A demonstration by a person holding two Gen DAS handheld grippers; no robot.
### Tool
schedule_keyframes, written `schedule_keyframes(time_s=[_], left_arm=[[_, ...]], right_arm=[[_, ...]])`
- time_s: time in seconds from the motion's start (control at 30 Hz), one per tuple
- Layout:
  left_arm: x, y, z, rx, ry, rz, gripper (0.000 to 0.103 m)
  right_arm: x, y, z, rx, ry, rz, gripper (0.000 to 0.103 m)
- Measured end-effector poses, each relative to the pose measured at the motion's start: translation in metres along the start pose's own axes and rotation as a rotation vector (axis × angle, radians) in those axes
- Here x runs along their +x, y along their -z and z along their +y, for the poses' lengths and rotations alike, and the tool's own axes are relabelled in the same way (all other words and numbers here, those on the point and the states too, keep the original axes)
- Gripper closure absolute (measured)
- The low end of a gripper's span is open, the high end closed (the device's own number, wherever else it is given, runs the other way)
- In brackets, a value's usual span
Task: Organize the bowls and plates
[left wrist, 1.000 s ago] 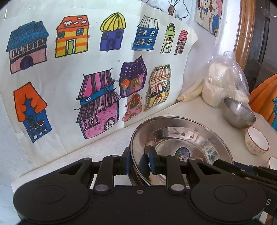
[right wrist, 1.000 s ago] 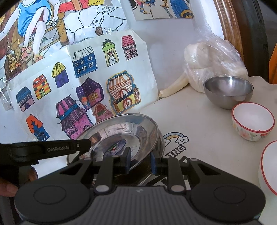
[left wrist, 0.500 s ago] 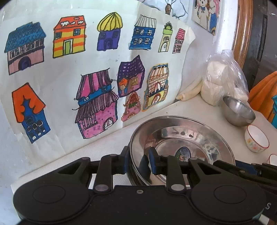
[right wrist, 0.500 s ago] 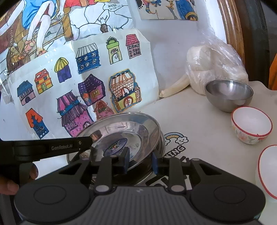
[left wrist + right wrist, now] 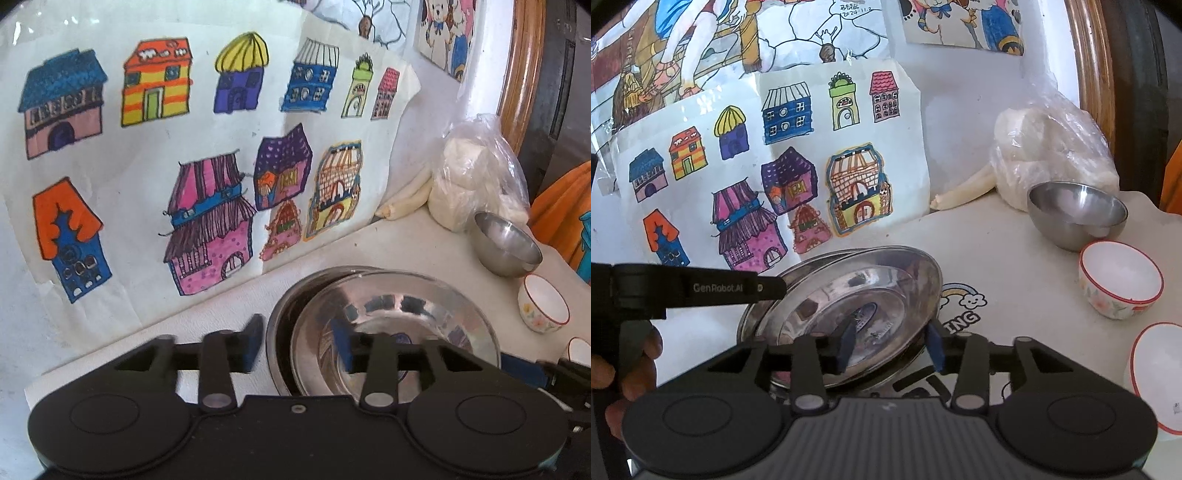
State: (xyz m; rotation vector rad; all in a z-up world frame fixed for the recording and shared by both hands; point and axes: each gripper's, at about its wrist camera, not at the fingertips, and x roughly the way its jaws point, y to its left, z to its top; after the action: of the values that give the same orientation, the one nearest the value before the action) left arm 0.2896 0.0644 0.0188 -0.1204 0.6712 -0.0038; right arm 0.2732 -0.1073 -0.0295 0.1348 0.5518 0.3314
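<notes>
A stack of steel plates [image 5: 391, 314] [image 5: 857, 295] lies on the white table near the wall. The top plate sits slightly askew on the one below. My left gripper [image 5: 297, 345] straddles the stack's left rim; its jaws are opening and the blue pads stand clear of the metal. My right gripper [image 5: 890, 347] straddles the near right rim, jaws also opening, pads [image 5: 934, 347] off the plate. The left gripper [image 5: 772, 288] reaches in from the left in the right wrist view, held by a hand [image 5: 631, 369].
A steel bowl [image 5: 508, 245] [image 5: 1078, 214] stands to the right in front of a plastic bag [image 5: 1052, 155]. Nearer are a small red-rimmed white bowl [image 5: 543, 308] [image 5: 1119, 280] and a larger white bowl [image 5: 1160, 373]. House drawings [image 5: 207, 166] cover the wall behind.
Both grippers have opened and let go of the top plate's rim. The plate has settled onto the stack, shifted a little to the right in the left wrist view.
</notes>
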Motion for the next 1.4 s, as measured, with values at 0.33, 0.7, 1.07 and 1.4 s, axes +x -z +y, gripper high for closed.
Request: schedule_keyframes(time_s=[0.33,0.7,1.07,1.4], left_arm=[[-0.024,-0.008,-0.007,-0.033,-0.006,-0.077,0.004],[-0.053,-0.014,-0.045,0.010,0.040,-0.109,0.001],[-0.060,-0.040,-0.114,0.044,0.134,-0.096,0.001],[-0.001,-0.077,-0.166,0.031,0.151,-0.009,0.001]], right_arm=[[-0.024,0.007,-0.011,0.035,-0.005,-0.046,0.009],[-0.090,0.016,-0.041,-0.017,0.002,-0.103,0.000],[-0.153,0.008,-0.104,-0.048,0.134,-0.139,0.000],[-0.132,-0.042,-0.164,-0.017,0.275,-0.132,0.000]])
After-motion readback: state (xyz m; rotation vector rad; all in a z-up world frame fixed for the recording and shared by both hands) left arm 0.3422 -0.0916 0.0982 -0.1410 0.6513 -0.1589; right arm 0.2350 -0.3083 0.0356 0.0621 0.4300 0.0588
